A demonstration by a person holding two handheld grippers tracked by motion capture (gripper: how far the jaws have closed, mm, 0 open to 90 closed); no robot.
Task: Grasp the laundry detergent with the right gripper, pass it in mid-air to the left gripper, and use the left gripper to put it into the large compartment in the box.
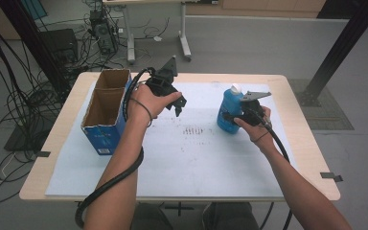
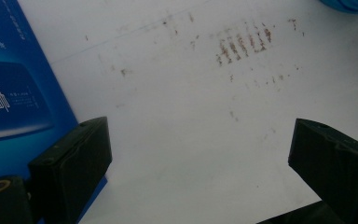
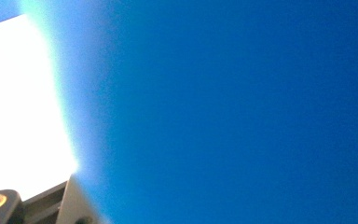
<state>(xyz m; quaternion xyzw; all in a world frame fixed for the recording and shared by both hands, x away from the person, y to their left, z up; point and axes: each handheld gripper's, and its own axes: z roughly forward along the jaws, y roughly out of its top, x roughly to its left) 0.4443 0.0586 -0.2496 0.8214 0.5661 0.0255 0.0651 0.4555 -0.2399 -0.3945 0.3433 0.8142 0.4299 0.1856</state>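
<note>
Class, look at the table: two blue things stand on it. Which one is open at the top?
The blue cardboard box at the left: its top flaps stand open, showing a brown inside. The blue bottle at the right wears a white cap.

High view looks forward and down over my forearms at the whole table (image 1: 297, 139). My left gripper's camera faces down, close on the white mat (image 2: 186, 121), sharing the blue box (image 2: 14, 93) with high view. My right camera sits pressed against the blue bottle (image 3: 242, 112)
</note>
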